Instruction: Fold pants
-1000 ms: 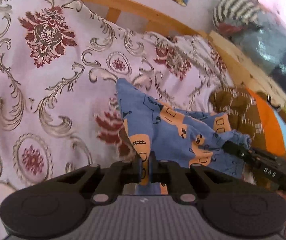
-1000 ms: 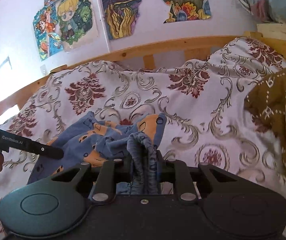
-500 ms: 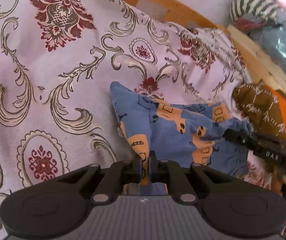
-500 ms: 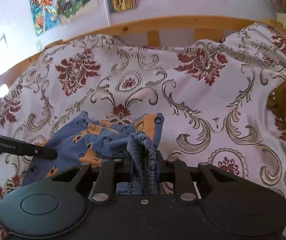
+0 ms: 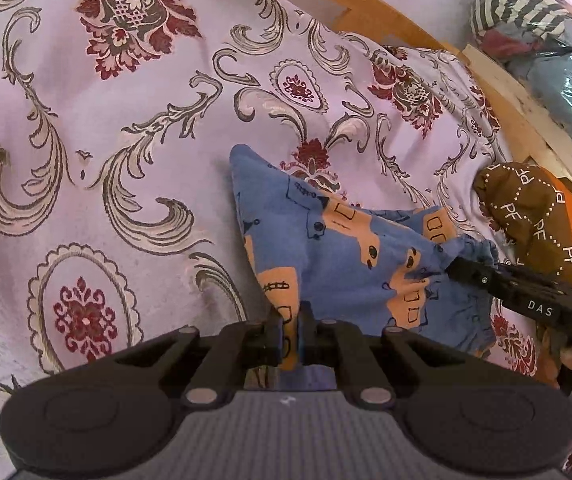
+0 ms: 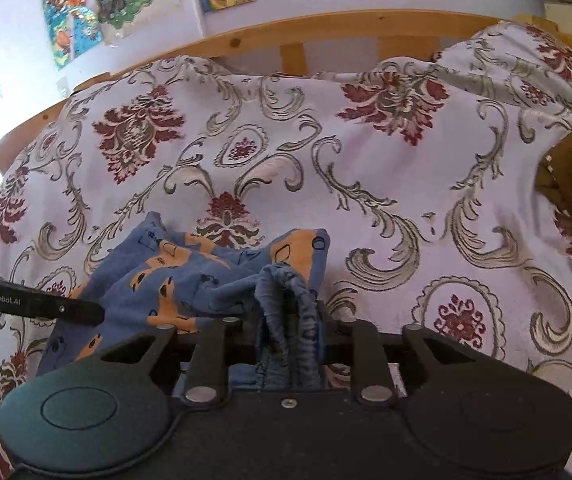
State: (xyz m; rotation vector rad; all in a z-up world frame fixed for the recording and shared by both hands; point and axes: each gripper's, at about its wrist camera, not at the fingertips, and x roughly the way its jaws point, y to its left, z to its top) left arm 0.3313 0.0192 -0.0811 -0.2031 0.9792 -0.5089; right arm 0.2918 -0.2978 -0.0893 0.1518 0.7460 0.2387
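Small blue pants (image 5: 338,256) with orange vehicle prints lie bunched on the patterned bedspread. My left gripper (image 5: 291,334) is shut on a leg end of the pants. My right gripper (image 6: 288,324) is shut on the gathered elastic waistband (image 6: 286,300), and it shows from the side in the left wrist view (image 5: 462,270) at the pants' right end. The left gripper shows in the right wrist view (image 6: 94,312) at the pants' left end. The cloth hangs slack between the two grippers.
The bedspread (image 5: 126,128) is pale lilac with red and grey ornaments. A wooden bed rail (image 6: 326,28) runs along the far side. A brown and orange garment (image 5: 534,216) lies at the right. Bagged bedding (image 5: 546,20) sits beyond the rail.
Both grippers have moved lower and closer to the bed with the pants still held. The pants have settled further onto the bedspread and spread a little flatter.
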